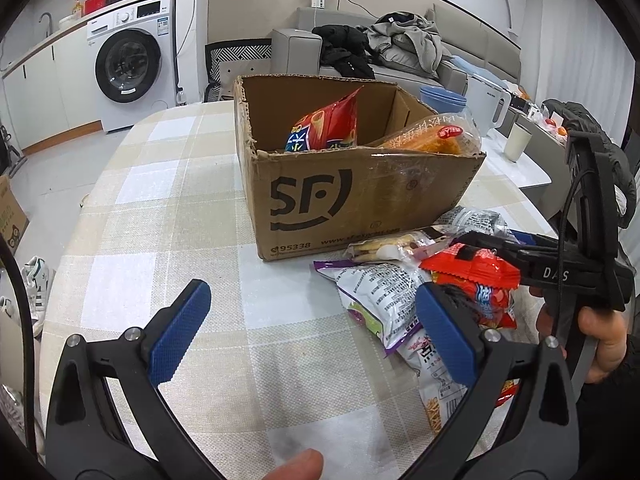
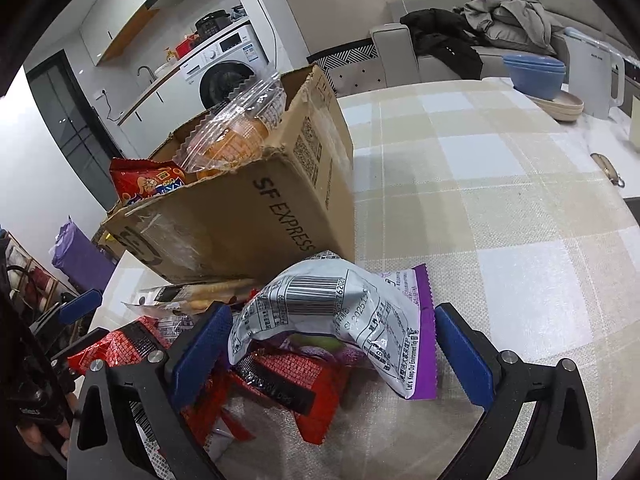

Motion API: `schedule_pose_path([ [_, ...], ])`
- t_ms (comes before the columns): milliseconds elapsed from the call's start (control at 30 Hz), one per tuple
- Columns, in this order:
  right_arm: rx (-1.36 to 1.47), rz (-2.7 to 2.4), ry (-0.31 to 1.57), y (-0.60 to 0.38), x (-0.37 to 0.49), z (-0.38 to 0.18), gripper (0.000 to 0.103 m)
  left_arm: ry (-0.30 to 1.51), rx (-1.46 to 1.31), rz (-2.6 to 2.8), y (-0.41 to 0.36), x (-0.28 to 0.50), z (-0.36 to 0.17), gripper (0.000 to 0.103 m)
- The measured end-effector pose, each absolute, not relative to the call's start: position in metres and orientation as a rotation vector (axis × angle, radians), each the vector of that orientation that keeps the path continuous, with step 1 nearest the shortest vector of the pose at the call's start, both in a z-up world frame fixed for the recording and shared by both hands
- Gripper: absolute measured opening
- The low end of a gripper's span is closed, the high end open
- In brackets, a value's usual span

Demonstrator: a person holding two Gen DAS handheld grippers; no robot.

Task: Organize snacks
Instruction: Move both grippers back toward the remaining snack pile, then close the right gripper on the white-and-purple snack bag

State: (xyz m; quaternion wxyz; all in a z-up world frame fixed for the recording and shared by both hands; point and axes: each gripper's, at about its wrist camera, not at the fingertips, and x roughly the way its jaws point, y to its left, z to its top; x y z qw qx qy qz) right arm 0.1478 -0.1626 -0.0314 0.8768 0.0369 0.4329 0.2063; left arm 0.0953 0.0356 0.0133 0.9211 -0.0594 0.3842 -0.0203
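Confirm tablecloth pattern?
Beige-and-white check; the tablecloth shows best in the left wrist view.

Box (image 1: pixel 360 196) contents partly hidden

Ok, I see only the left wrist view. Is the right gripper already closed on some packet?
Observer: No. The right gripper is open, with the silver-and-purple bag between its fingers.
Operator: Does something lie under this bag?
Observer: Yes, a red packet lies partly beneath it.
Operator: And the blue bowls behind the cardboard box, what are they standing on?
Observer: The blue bowls stand on a beige plate, which the cardboard box hides from you.
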Motion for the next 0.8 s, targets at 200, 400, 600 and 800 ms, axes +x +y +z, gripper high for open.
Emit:
schedule_pose_path([
  [200,0.069,0.435,0.886,-0.167,0.144,-0.030,0.093,0.796,-0.114,-0.047,0.032,0.096,0.010,0.102],
  [400,0.078,0.447,0.872,-0.171,0.141,-0.026,0.085,0.791,-0.110,-0.046,0.030,0.097,0.008,0.102],
  [600,0.073,0.461,0.859,-0.174,0.135,-0.023,0.078,0.790,-0.111,-0.047,0.030,0.095,0.008,0.102],
  [800,0.070,0.477,0.839,-0.176,0.128,-0.020,0.066,0.791,-0.110,-0.053,0.027,0.092,0.008,0.102],
])
